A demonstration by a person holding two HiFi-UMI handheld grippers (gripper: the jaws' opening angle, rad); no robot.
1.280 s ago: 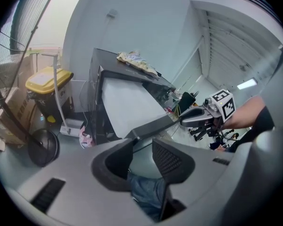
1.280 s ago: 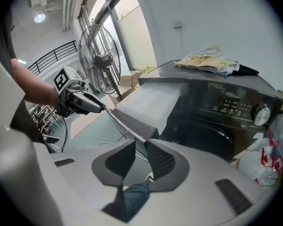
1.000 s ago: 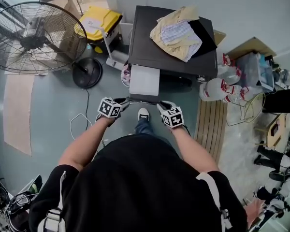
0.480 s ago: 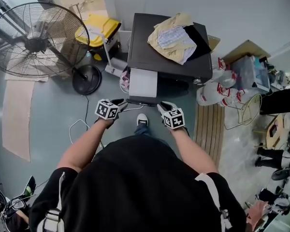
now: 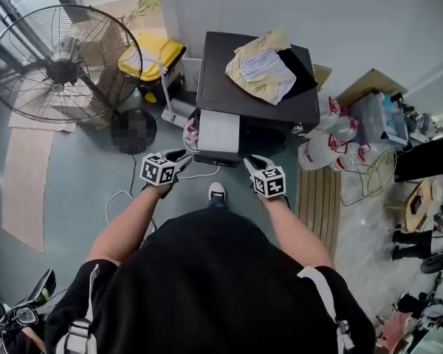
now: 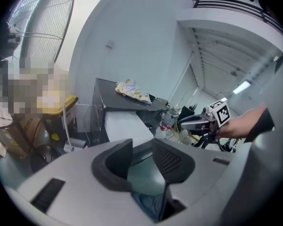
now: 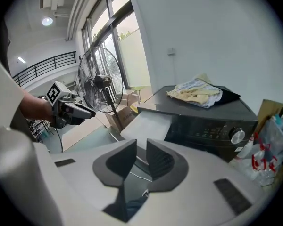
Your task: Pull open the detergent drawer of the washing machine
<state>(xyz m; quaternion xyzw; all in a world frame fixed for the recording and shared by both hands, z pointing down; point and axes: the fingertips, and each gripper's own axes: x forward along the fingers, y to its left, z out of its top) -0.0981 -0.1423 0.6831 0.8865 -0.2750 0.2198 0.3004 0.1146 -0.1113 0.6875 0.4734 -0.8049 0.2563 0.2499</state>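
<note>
The dark washing machine (image 5: 229, 87) stands against the wall, with a loose heap of yellow, checked and black clothes (image 5: 260, 66) lying on its flat top. To its left a big round floor fan (image 5: 63, 61) stands on the grey floor. From the front of the machine, at its left side, the white detergent drawer (image 5: 219, 131) sticks out towards the person; its top shows as a plain white surface, and nothing inside it can be made out. Between the fan and the machine sits a yellow bin (image 5: 156, 52) with its lid on, so its contents are hidden. On the machine's right, several white bags (image 5: 328, 135) with red print lie bunched together on the floor, and a clear plastic box (image 5: 376, 113) near them holds items too small to tell. The 2 grippers hang just in front of the drawer, 1 at each front corner, touching nothing. The left gripper (image 6: 142, 149) has its jaws well apart with only air and floor between them. The right gripper (image 7: 141, 149) has its jaws closing to a narrow gap, and nothing is caught between them. A white shoe (image 5: 218, 192) shows on the floor between the 2 grippers.
</note>
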